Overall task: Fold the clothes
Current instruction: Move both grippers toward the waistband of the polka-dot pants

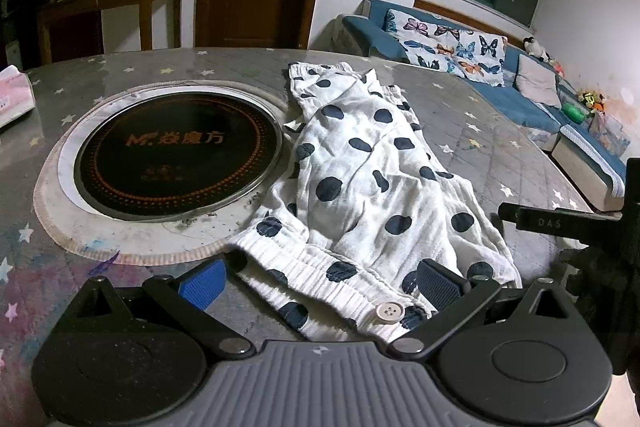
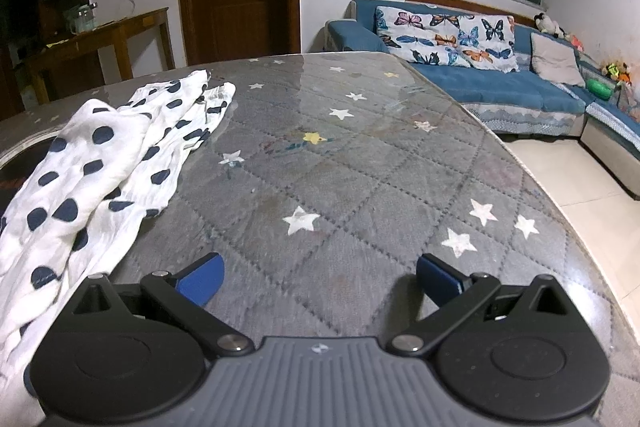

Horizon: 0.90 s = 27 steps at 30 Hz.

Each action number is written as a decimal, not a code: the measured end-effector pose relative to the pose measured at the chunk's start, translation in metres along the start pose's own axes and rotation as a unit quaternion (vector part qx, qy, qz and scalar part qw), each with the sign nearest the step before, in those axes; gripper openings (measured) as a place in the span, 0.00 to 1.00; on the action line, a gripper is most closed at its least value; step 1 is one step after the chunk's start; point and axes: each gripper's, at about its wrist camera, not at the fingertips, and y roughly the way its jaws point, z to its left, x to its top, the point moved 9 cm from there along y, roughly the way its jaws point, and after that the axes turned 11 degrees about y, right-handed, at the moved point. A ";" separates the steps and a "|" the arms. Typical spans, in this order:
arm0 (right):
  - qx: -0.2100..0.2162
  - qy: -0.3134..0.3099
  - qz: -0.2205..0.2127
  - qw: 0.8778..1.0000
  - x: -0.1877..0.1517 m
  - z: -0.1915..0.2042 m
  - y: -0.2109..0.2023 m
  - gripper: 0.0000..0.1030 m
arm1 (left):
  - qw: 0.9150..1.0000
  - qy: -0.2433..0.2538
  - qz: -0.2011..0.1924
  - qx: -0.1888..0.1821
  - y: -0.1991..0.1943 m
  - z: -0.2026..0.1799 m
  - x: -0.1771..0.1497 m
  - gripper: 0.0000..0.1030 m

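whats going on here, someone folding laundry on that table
Yes, it looks that way. A person works with two handheld grippers over a white garment with dark polka dots, which lies crumpled on the star-patterned table beside a built-in round cooktop. The left gripper has its jaws open around the ribbed, buttoned waistband, nothing clamped yet. The right gripper hovers open over bare table beside the cloth. No fold is visible yet.

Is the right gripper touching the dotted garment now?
Apart. The right wrist view shows the right gripper open over bare table cover, with the dotted garment off to its left.
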 end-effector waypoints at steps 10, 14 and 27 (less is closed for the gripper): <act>0.003 -0.026 -0.041 0.999 -0.017 0.014 -0.036 1.00 | 1.000 -0.005 0.000 0.005 -0.002 0.007 -0.004 1.00; 0.006 -0.025 -0.049 0.998 -0.026 0.015 -0.054 1.00 | 1.000 -0.001 0.006 0.013 -0.004 0.007 -0.009 1.00; 0.045 -0.054 -0.067 0.995 -0.050 0.037 -0.109 1.00 | 1.000 -0.001 0.010 0.022 -0.013 0.013 -0.022 1.00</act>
